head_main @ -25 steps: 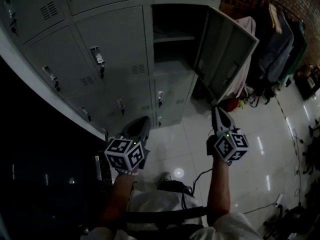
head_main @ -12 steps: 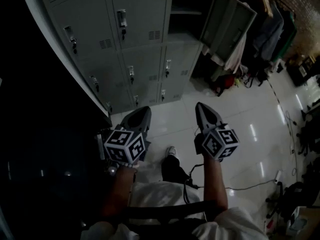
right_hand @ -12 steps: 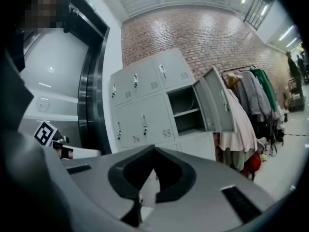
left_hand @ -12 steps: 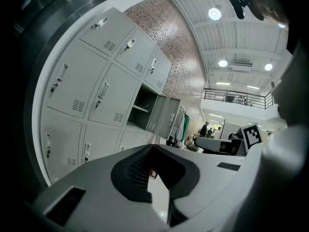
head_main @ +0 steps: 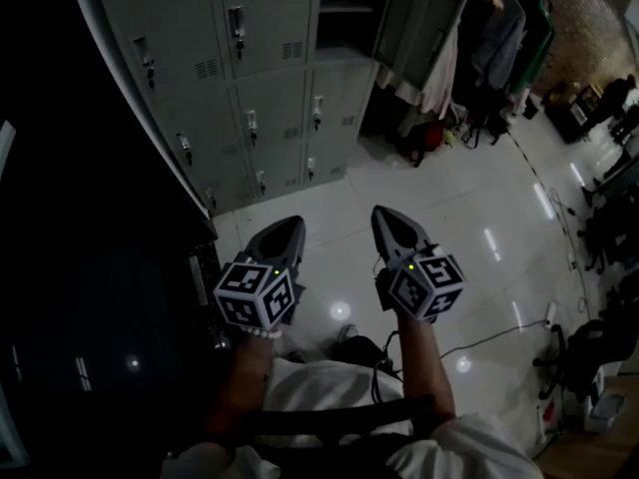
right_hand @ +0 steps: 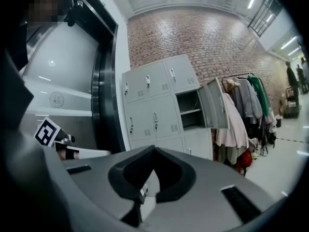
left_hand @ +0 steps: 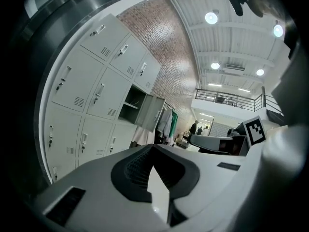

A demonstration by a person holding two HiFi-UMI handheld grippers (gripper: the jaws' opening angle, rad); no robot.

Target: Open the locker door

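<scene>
Jaws of both grippers closed, nothing between them. The left gripper [head_main: 284, 230] and right gripper [head_main: 384, 218] are held side by side, near, over the white floor [head_main: 459, 198]. The locker door [head_main: 417, 23] stands swung open at the far right of the locker bank [head_main: 250, 78], well apart from both. Judged: opening done, no further move required. Against the earlier frame, the lockers sit farther off; the door was open then too.

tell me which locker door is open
The right-column door beside the hanging clothes: it is swung out, baring a shelf; the other doors are shut.
</scene>
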